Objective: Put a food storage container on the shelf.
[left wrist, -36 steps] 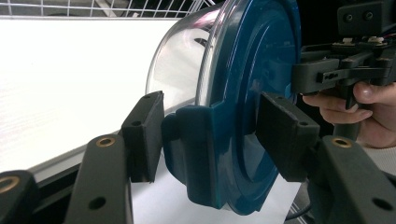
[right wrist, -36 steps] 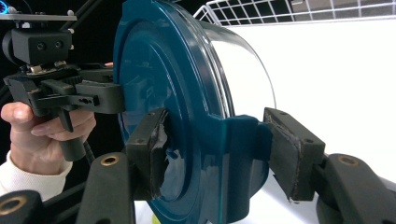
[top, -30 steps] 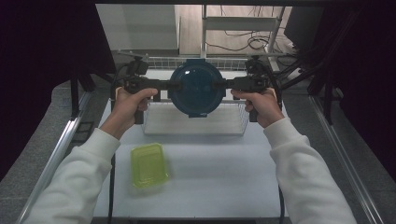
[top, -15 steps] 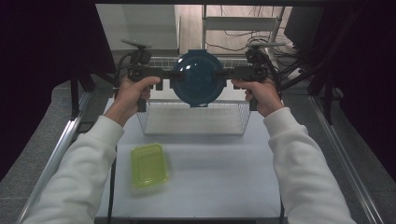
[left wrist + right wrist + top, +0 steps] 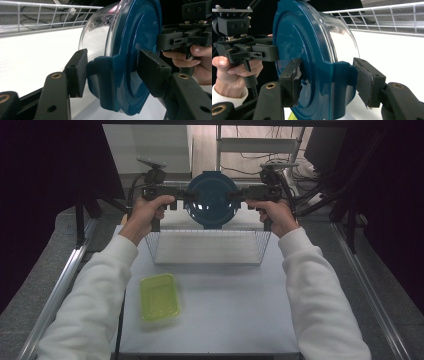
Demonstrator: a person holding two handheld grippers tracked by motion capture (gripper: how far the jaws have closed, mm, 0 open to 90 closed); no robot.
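No text, labels, numbers — nothing legible.

Pale table top (image 5: pixel 225 320) framed by metal rails (image 5: pixel 60 290), grey carpet floor (image 5: pixel 30 320), dark curtains (image 5: pixel 45 165) at both sides, wooden floor with cables (image 5: pixel 250 155) beyond.

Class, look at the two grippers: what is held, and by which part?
Both hold one clear container with a blue lid: the left gripper and right gripper each clamp a latch tab on opposite edges.

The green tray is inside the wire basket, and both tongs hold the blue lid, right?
Not quite. In the high view the green tray lies on the table, in front of the wire basket, not inside. Both tongs, left and right, do hold the blue lid.
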